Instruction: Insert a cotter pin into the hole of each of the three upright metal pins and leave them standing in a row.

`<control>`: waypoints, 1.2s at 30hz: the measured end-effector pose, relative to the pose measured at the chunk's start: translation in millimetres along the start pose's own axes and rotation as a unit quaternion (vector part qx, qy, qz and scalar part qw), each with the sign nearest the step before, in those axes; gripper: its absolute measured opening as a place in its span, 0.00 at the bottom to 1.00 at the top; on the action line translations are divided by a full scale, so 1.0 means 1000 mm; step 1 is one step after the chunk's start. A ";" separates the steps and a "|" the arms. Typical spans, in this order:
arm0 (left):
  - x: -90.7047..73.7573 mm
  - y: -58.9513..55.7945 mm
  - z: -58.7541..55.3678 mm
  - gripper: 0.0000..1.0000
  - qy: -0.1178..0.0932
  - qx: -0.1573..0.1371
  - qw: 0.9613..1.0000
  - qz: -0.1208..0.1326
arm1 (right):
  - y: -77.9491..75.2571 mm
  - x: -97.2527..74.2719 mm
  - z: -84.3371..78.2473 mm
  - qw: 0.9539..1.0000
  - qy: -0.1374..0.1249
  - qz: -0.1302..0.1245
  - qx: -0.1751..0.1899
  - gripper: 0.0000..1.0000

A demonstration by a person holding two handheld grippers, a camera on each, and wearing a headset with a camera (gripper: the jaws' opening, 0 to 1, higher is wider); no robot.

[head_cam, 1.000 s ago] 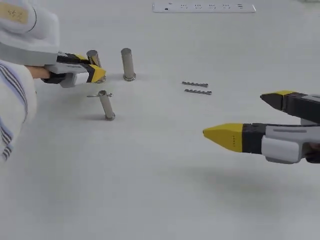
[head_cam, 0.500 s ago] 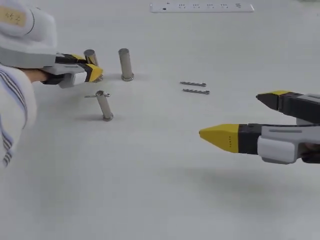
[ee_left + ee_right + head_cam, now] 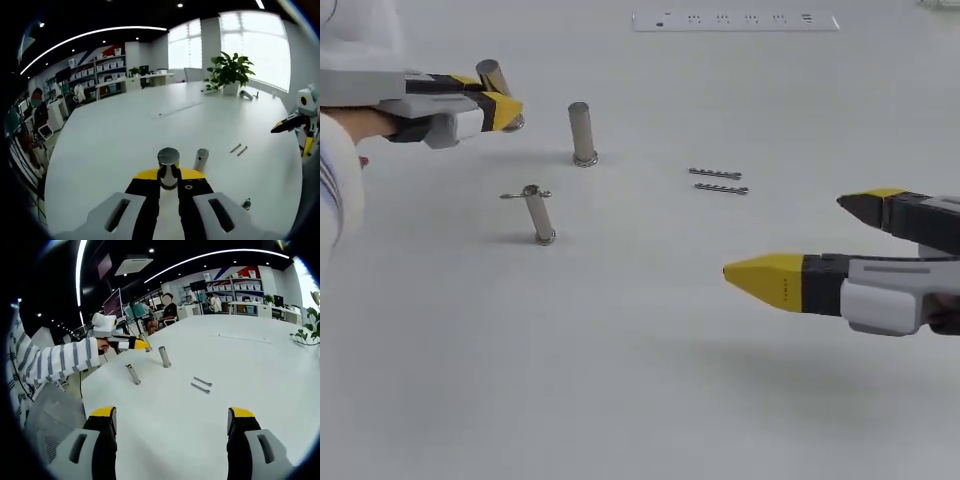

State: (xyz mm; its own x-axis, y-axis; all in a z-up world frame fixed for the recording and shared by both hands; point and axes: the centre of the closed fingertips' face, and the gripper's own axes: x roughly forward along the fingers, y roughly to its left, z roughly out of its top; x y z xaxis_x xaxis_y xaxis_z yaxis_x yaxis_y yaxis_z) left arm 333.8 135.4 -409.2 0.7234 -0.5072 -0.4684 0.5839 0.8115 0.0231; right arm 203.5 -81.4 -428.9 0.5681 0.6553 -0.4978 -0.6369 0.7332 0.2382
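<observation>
The left gripper (image 3: pixel 508 108) is seen with its jaws closed tight on one metal pin (image 3: pixel 168 159), gripped below its top, its long axis crossing the jaws. Just off those jaws' right side, a second metal pin (image 3: pixel 581 132) is stood upright on the worktop (image 3: pixel 620 380). Further right and back of the tips, a third metal pin (image 3: pixel 537 215) is planted with a cotter pin (image 3: pixel 525 194) pushed crosswise through its top. The right gripper (image 3: pixel 782 236) is held wide open, with nothing between its jaws. Ahead of them, two loose cotter pins (image 3: pixel 718 180) are laid parallel, side by side, with bare worktop all round. A power strip (image 3: pixel 735 20) is set far beyond.
</observation>
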 end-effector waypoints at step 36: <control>-0.002 -0.132 0.019 0.09 -0.011 0.058 0.992 -0.111 | 0.006 0.002 0.002 1.000 -0.006 0.023 -0.003 0.92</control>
State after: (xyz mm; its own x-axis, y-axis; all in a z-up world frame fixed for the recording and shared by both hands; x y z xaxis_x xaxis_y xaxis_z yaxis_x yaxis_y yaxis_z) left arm 262.2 24.2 -394.4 0.5788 -0.6772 -0.4543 0.7678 0.6402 0.0239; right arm 201.8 -75.6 -426.5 0.5445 0.6909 -0.4756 -0.6661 0.7007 0.2554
